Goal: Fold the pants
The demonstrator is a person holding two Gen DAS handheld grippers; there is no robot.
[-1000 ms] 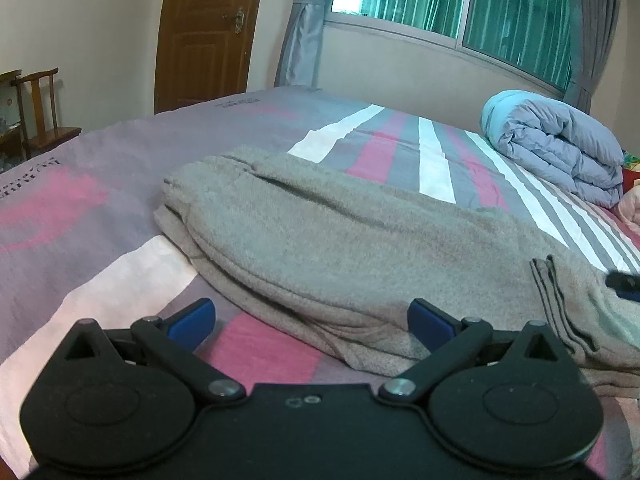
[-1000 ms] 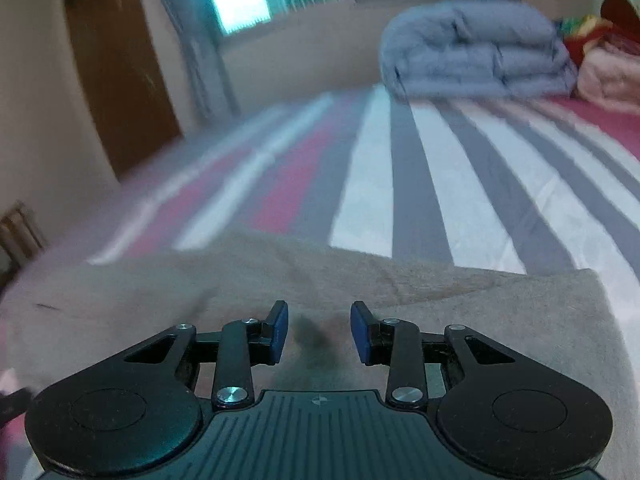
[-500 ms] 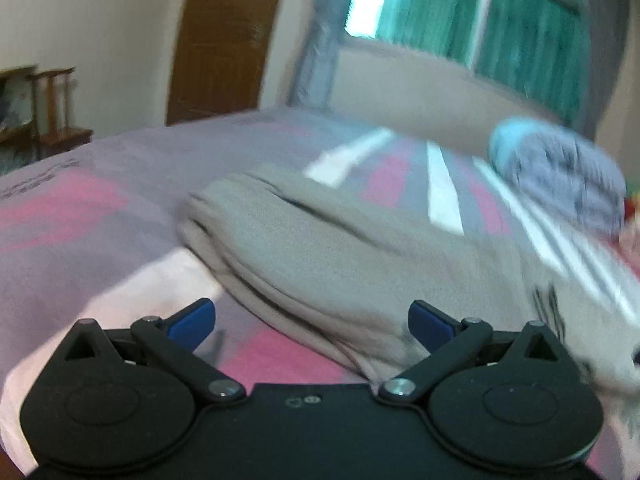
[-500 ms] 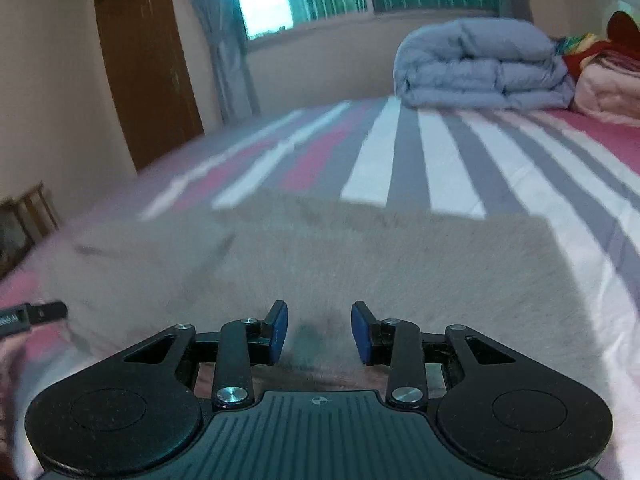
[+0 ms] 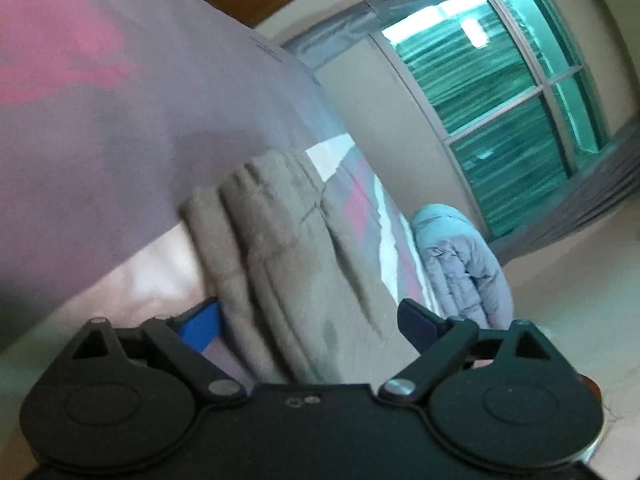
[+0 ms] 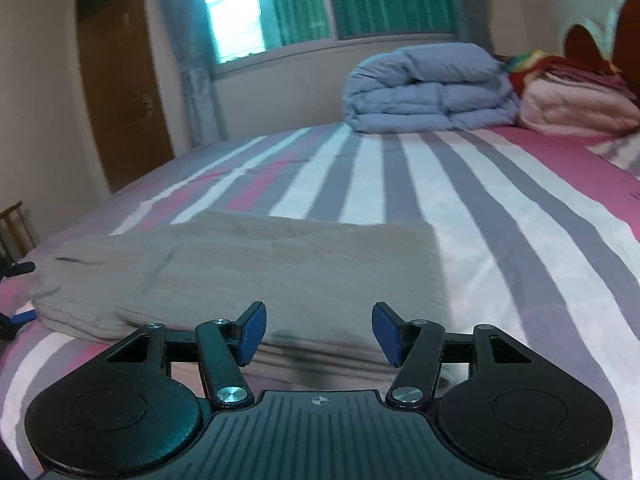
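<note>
The grey-beige pants [image 6: 280, 264] lie folded in a flat band across the striped bed sheet [image 6: 500, 208]. My right gripper [image 6: 319, 334] hovers at their near edge. Its jaws are opening and nothing is between the blue pads. In the left wrist view the picture is strongly rolled. The bunched end of the pants [image 5: 288, 264] runs between the fingers of my left gripper [image 5: 308, 322], whose jaws are closing but stand wide, with no pad seen pressing the cloth. The left gripper [image 6: 18, 292] also shows at the pants' left end in the right wrist view.
A folded blue-grey duvet [image 6: 428, 88] sits at the far side of the bed, with a stack of pink blankets [image 6: 576, 108] to its right. A wooden door [image 6: 120, 92] and a chair [image 6: 16, 224] stand at the left. A curtained window [image 6: 332, 0] is behind the bed.
The left gripper rolled hard, moved in on the pants' end, and its jaws narrowed a little. The right gripper drew back to the pants' near edge and its jaws widened.
</note>
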